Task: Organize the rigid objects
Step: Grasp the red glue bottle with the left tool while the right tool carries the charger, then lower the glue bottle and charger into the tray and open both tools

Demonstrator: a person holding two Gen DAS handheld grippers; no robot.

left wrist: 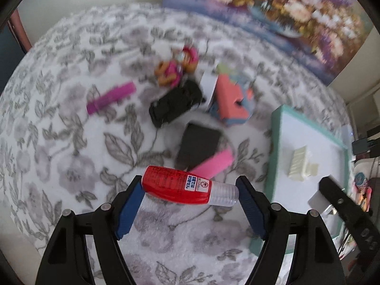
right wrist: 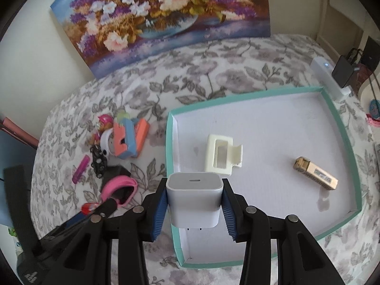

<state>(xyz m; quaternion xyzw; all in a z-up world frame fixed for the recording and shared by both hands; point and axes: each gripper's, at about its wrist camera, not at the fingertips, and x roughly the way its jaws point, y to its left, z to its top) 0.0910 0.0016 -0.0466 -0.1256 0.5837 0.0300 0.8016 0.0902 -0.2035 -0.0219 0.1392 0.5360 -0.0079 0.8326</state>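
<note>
My left gripper (left wrist: 190,187) is shut on a red bottle (left wrist: 175,185) with a clear cap, gripped end to end and held above the floral cloth. That bottle's red tip (right wrist: 87,207) also shows at lower left in the right wrist view. My right gripper (right wrist: 194,190) is shut on a white charger cube (right wrist: 193,199), which hangs over the near left corner of the teal-rimmed tray (right wrist: 169,142). Inside the tray lie a cream hair clip (right wrist: 220,154) and a gold oblong case (right wrist: 315,173). In the left wrist view the tray (left wrist: 275,142) sits to the right.
Loose items lie left of the tray: a magenta tube (left wrist: 110,97), a black toy car (left wrist: 175,102), a black case (left wrist: 199,146), a pink band (left wrist: 211,163), an orange-blue block toy (left wrist: 232,102) and a small doll (left wrist: 178,68). A flower painting (right wrist: 166,11) leans on the wall behind.
</note>
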